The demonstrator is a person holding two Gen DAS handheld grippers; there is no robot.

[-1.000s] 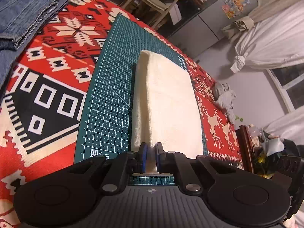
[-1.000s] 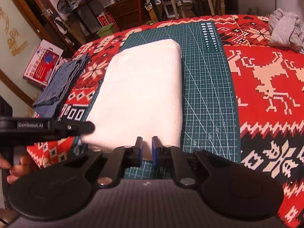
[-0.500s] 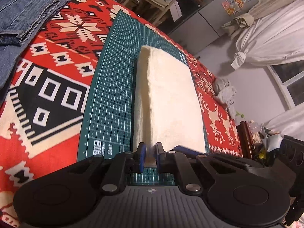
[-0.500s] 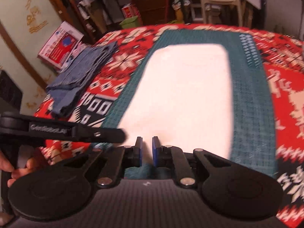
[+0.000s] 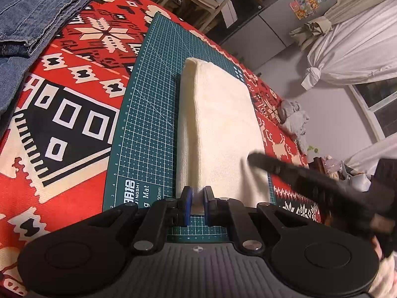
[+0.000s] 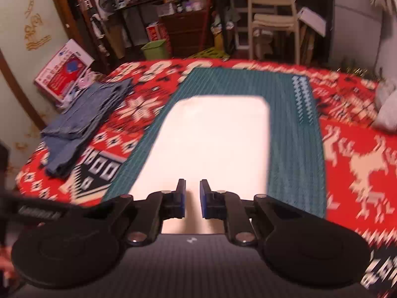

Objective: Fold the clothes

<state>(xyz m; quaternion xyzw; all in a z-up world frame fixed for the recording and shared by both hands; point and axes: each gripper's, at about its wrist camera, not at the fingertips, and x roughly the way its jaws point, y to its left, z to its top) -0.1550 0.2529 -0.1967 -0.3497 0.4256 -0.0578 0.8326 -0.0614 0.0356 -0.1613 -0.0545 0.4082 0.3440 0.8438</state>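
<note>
Towel [image 5: 220,134] sits folded mid-frame on the green mat [image 5: 148,114]. Your left gripper [image 5: 197,204] pinches its near edge; your right gripper [image 6: 192,198] is loose, holding nothing. Tug hard and the folds could slip apart.

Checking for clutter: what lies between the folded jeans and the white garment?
Only bare red tablecloth and green mat, per the right wrist view.

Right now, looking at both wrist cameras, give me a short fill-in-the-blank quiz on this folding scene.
1. The folded white cloth lies on a green ____ mat.
2. The pile of folded ____ lies left of the mat.
3. The blanket under the mat is mainly ____.
4. The cream ____ stands beyond the bed.

Missing words: cutting; jeans; red; chair
</note>
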